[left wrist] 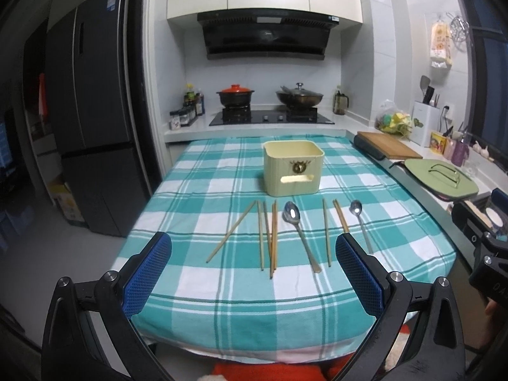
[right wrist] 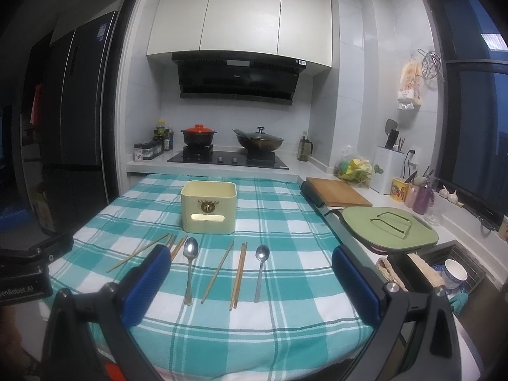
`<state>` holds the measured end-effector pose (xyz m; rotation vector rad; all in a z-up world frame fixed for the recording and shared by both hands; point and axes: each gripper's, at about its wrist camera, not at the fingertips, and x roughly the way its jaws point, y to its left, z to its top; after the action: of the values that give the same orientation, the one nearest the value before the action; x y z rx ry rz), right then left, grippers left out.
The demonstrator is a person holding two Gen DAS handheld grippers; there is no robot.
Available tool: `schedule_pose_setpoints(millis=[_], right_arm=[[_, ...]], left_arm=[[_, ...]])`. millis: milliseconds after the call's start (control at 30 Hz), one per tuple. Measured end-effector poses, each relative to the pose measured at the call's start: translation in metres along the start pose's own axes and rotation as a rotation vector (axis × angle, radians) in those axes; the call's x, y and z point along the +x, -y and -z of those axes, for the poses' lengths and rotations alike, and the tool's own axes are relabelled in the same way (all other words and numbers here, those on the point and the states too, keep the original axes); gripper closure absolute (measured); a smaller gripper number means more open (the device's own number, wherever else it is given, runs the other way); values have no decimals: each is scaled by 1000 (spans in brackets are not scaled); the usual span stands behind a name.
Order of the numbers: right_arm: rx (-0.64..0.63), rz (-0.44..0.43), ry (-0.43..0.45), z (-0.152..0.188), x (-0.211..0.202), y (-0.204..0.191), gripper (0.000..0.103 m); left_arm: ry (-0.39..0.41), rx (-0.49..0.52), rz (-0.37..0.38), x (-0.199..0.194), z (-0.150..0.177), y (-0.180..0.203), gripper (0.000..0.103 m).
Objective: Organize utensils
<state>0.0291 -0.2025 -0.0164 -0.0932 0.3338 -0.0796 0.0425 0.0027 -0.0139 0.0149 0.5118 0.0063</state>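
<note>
Nothing sorted yet: wooden chopsticks (left wrist: 266,235) and two steel spoons (left wrist: 298,235) lie on the teal checked table (left wrist: 222,301) before the empty cream plastic holder (left wrist: 293,168). Left tongs (left wrist: 250,270) and right tongs (right wrist: 250,281) gape wide, holding nothing.

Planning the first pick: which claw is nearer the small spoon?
Right. The small spoon lies between the right claw's fingers; in the left claw's view it lies beyond its right finger.

Right gripper (right wrist: 250,273), fingers spread wide, above a checked tablecloth (right wrist: 285,327). Cream utensil holder (right wrist: 209,206) stands upright beyond two spoons (right wrist: 189,270) (right wrist: 260,270) and scattered chopsticks (right wrist: 238,274); the left-hand chopsticks are partly hidden, so their count is unclear. Left gripper (right wrist: 28,266) at the left edge.
</note>
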Motion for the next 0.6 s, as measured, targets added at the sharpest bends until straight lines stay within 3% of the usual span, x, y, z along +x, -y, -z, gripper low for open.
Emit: schedule_pose_setpoints(millis=[400, 600], right_arm=[[-1, 2, -54, 5, 30, 2, 0], [26, -7, -129, 14, 65, 13, 0]], left_arm=[[-51, -39, -40, 34, 1, -17, 0], [-96, -51, -62, 68, 4, -27, 0]])
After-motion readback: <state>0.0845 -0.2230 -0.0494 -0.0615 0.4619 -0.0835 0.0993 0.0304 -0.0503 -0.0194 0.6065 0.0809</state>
